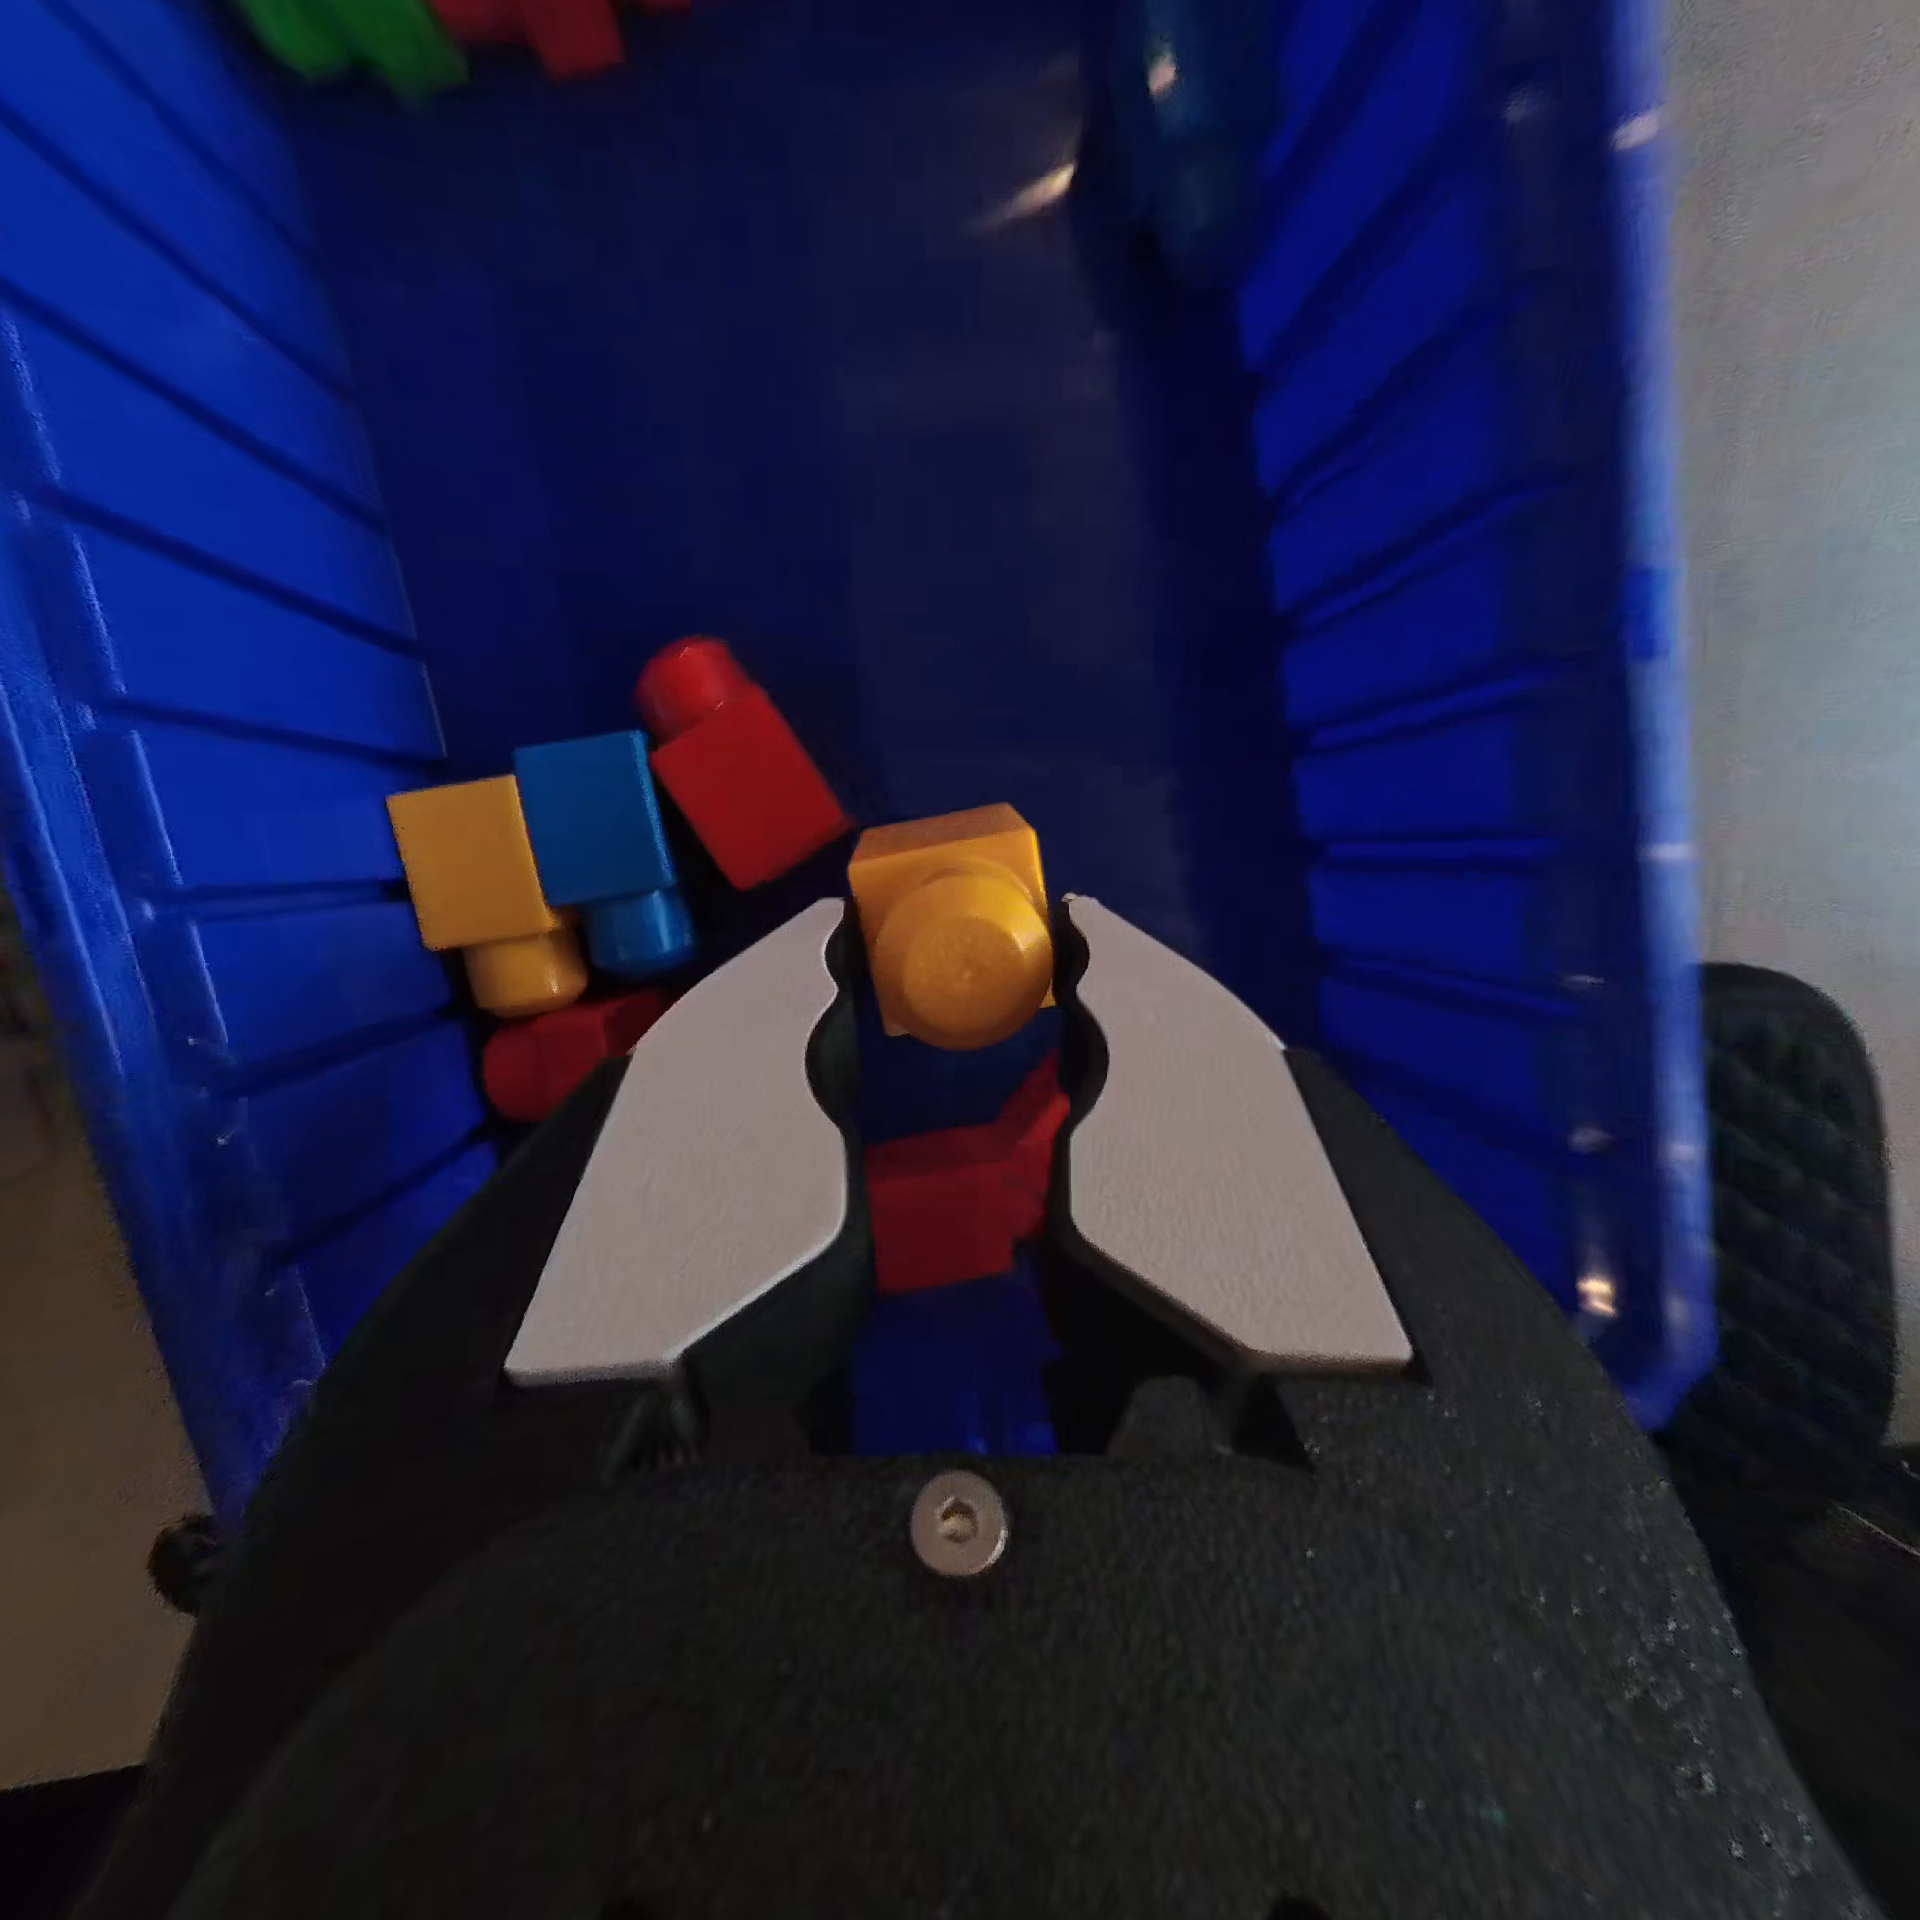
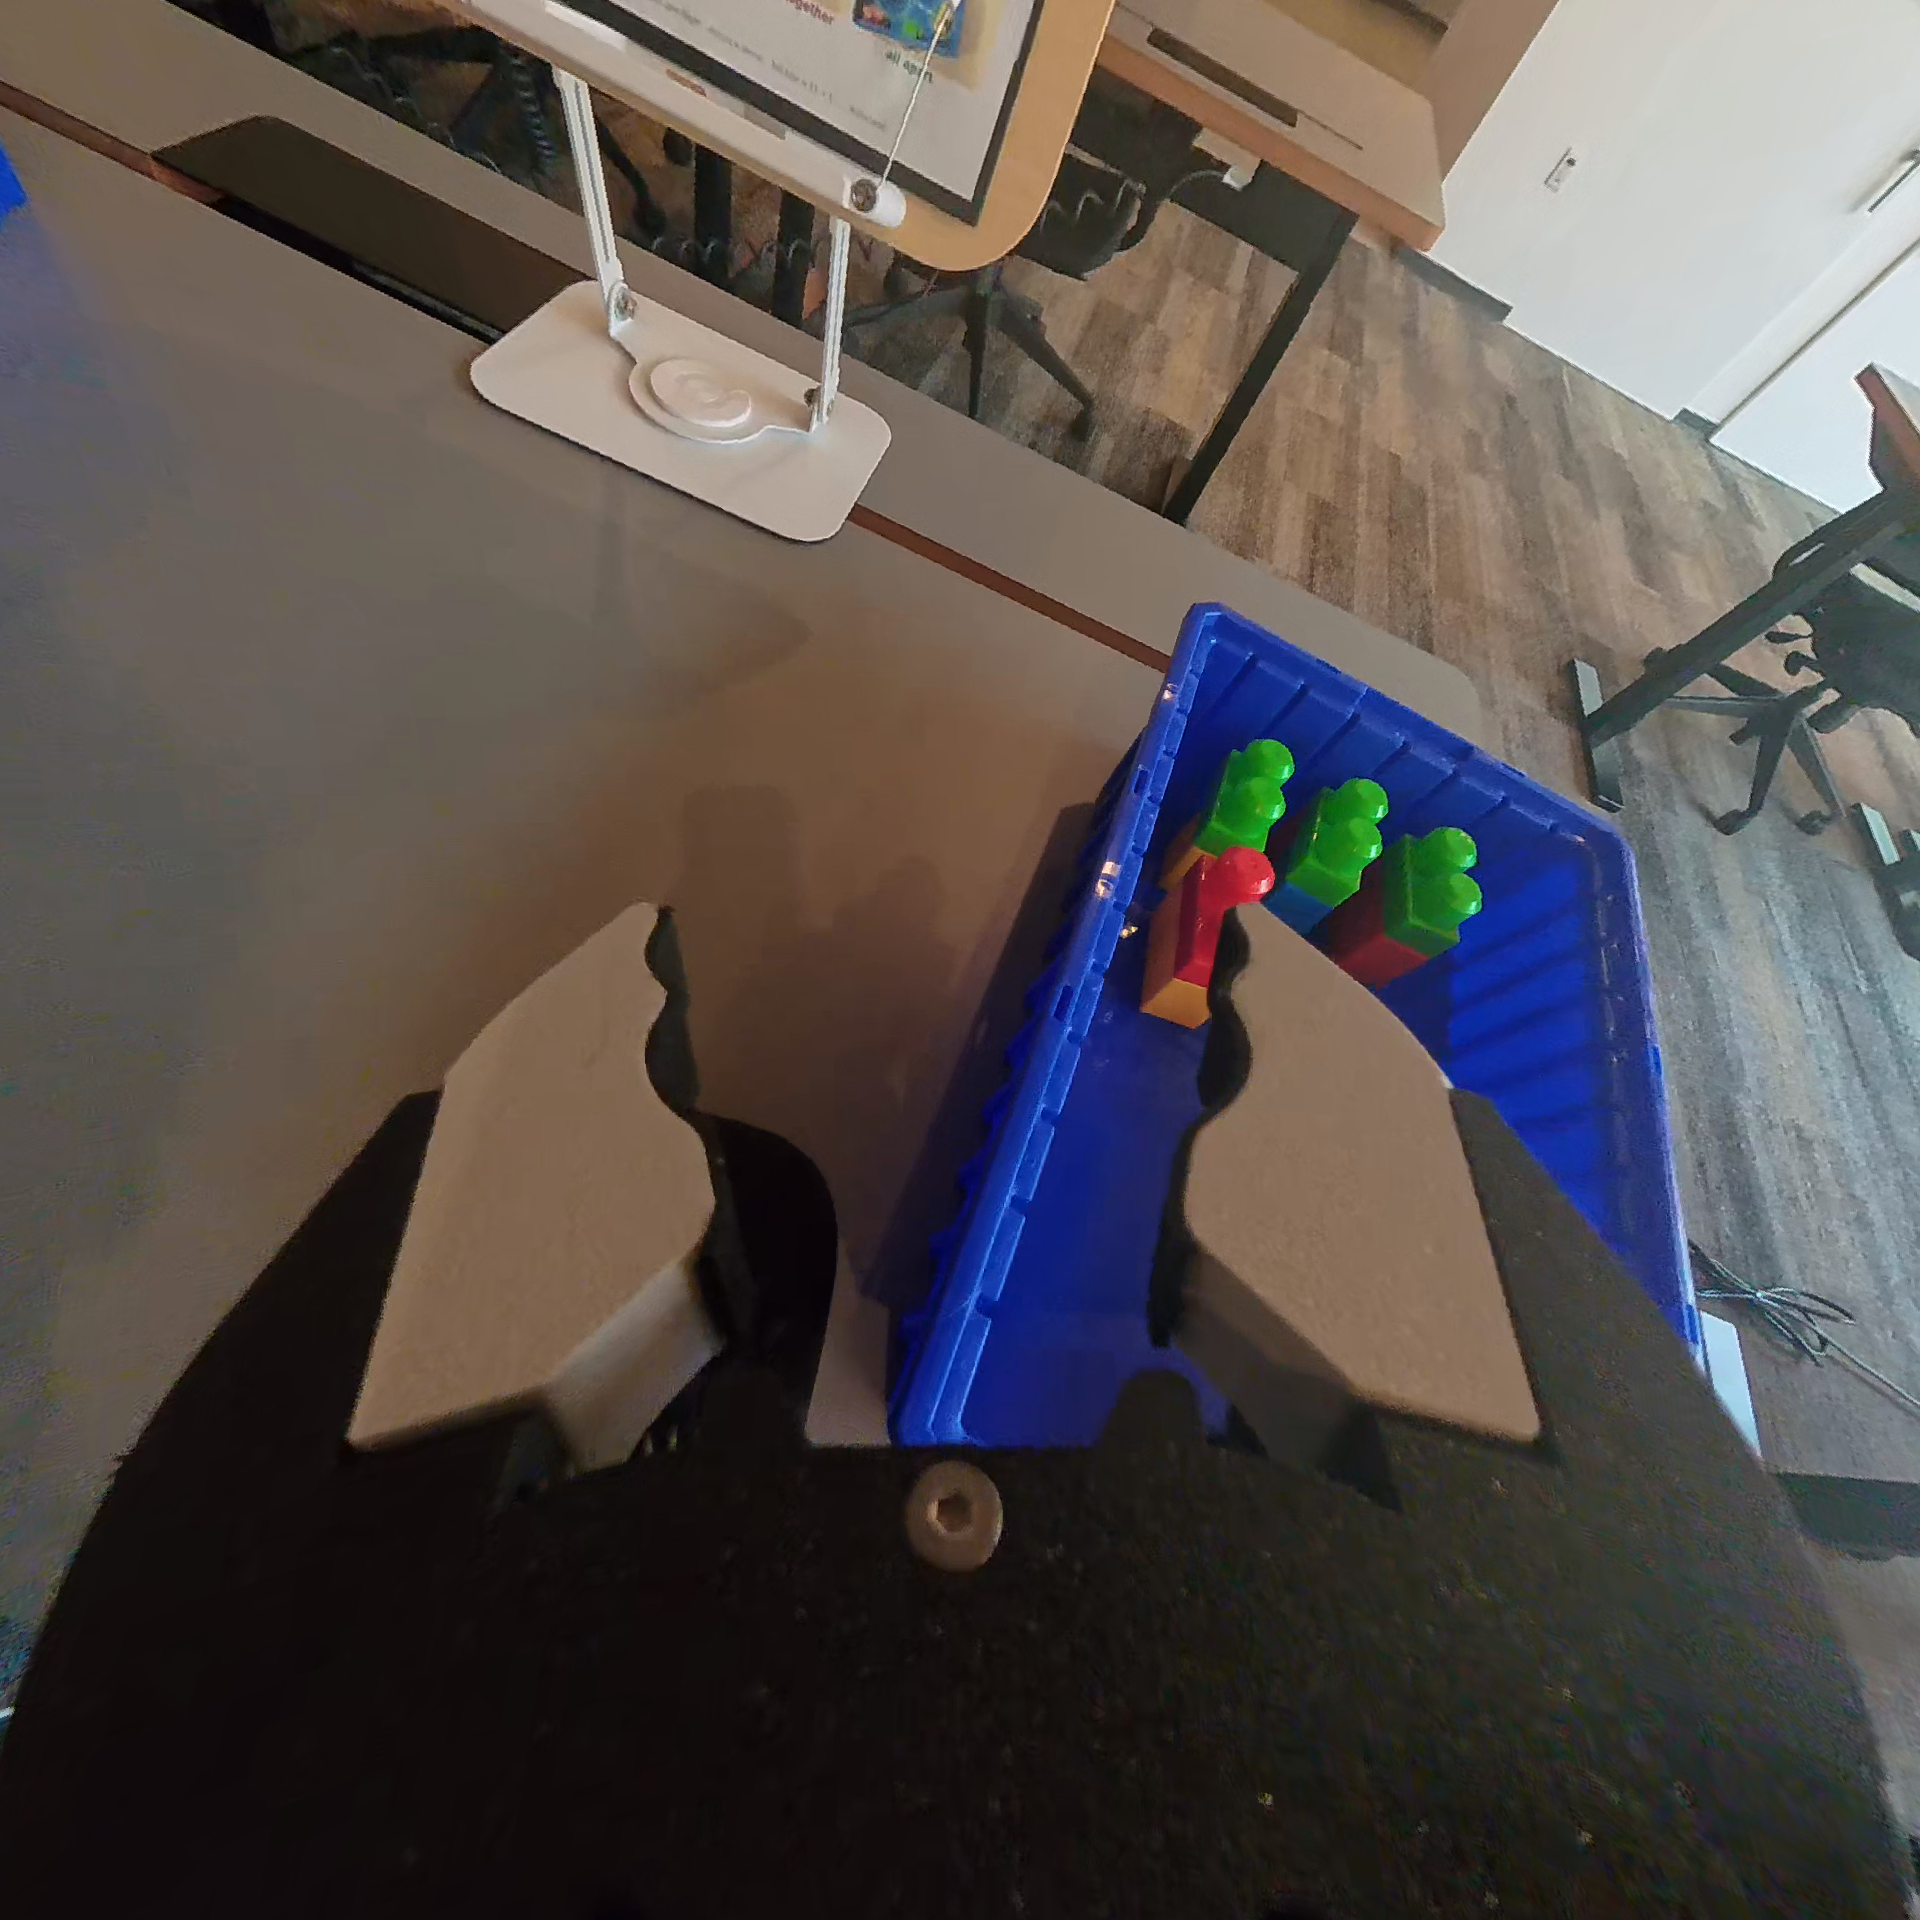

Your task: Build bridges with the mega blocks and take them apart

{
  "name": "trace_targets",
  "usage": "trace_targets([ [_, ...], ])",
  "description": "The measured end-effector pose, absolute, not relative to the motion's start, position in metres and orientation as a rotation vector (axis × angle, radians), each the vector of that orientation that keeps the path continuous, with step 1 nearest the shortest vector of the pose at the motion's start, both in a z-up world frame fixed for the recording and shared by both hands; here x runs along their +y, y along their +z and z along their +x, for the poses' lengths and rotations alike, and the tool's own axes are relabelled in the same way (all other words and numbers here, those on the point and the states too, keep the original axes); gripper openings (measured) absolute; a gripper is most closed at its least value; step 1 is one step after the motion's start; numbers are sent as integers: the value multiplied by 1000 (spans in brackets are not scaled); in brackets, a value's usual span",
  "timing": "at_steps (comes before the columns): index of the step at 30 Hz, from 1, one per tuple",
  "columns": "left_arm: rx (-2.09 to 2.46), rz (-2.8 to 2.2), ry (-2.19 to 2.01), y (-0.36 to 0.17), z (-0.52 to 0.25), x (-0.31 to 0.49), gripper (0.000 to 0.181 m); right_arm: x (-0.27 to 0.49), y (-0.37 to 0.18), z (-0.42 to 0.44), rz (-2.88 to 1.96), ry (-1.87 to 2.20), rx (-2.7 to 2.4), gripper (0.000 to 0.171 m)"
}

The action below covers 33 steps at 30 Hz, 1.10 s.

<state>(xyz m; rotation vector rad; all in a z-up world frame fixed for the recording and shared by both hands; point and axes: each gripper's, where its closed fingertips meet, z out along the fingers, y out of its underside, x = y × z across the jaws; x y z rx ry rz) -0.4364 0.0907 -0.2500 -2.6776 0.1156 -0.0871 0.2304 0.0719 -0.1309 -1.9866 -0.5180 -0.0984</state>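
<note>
Landmark: the blue bin (image 2: 1049,1195), a ribbed plastic tub standing at the corner of the grey table (image 2: 312,727).
Left gripper (image 1: 956,914): reaching down inside the bin, its pale fingertips (image 1: 727,1039) drawn in against the two sides of a yellow block (image 1: 951,914); it pinches that block, whose round stud faces the camera.
Yellow block: held above the bin floor, close to the middle of the bin's width.
Loose pile: just beside the held block, against the bin's ribbed wall, lie a second yellow block (image 1: 468,862), a blue block (image 1: 597,816) and a red block (image 1: 738,790), touching one another with studs pointing different ways.
More red: a red piece (image 1: 956,1195) shows on the bin floor between the left gripper's fingers, and another (image 1: 551,1049) lies under the loose pile.
Right gripper (image 2: 945,914): hovering over the table and the bin's near wall, fingers spread wide apart with nothing between them.
Far end of bin: three green blocks (image 2: 1340,842) stand stacked on red and blue ones, and a red-and-yellow stack (image 2: 1195,935) leans next to them.
Beyond the bin: a white stand (image 2: 675,405) with a flat base rests on the table, well apart from the bin.
</note>
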Motion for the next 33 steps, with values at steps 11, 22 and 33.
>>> trace_targets([
  [11,869,-2390,-151,-172,-259,89,35,63,-137,220,-1997,-66,-571,94],
  [22,1593,-2209,-224,-233,-120,60,34,48,-146,214,-2023,-65,-627,93],
  [33,1945,-2093,-204,-294,-72,41,35,48,-156,206,-2047,-61,-664,91],
])
